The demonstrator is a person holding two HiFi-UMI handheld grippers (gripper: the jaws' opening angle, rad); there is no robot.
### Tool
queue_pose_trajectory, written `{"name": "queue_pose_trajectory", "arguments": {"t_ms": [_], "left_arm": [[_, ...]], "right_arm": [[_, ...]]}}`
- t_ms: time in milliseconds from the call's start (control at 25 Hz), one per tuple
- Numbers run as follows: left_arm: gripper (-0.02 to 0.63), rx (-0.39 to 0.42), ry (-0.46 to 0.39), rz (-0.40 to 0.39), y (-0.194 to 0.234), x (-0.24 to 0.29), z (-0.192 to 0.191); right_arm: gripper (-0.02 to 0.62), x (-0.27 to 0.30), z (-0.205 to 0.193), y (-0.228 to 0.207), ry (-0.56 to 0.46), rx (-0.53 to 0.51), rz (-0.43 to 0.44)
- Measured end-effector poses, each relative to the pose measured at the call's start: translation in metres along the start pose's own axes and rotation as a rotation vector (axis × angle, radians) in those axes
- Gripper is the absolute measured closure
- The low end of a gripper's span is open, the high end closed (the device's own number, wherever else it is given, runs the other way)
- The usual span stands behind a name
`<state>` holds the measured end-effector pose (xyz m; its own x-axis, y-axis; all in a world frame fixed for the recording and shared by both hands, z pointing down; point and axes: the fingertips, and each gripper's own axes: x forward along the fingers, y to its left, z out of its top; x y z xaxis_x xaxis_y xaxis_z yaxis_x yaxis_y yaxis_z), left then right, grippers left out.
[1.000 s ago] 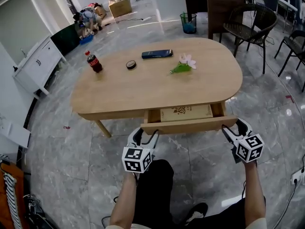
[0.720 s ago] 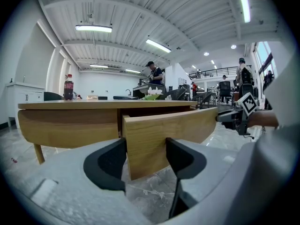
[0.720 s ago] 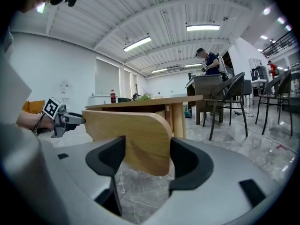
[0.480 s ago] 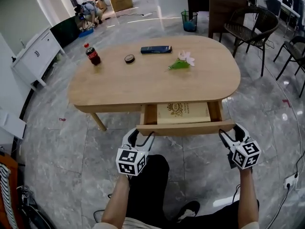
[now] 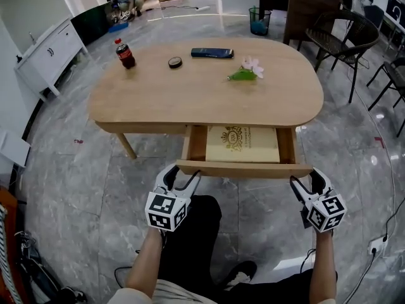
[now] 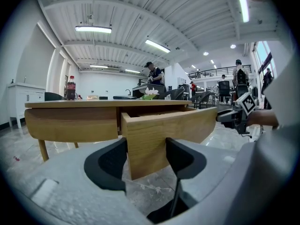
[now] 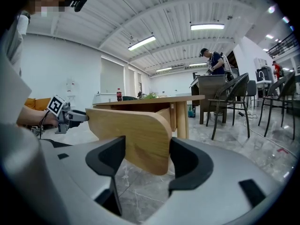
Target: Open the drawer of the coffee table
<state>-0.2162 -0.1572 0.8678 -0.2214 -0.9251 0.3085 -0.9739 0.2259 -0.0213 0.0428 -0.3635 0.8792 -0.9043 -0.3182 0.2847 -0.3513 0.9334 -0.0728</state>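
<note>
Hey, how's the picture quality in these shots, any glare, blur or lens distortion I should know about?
Head view: sharp, evenly lit, with streaks of glare on the polished floor beyond the coffee table. Left gripper view: strong fisheye, black corners, ceiling beams bend, the drawer front stays sharp. Right gripper view: same fisheye, bright ceiling lights, a mosaic patch top left.

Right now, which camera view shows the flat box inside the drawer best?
The head view: it looks down into the open drawer and shows the top of the flat box. Both gripper views sit low and see only the drawer's front panel, so the box is hidden there.
</note>
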Motion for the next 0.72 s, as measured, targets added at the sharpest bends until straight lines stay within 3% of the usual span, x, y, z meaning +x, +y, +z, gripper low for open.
{"name": "queue_pose_trajectory", "arguments": {"t_ms": [720], "left_arm": [[0.348,-0.015,0.051,-0.021,-0.017,-0.031,-0.023]], "right_arm": [[0.284,-0.029,-0.025,0.02,0.023,-0.004,0.033]]}}
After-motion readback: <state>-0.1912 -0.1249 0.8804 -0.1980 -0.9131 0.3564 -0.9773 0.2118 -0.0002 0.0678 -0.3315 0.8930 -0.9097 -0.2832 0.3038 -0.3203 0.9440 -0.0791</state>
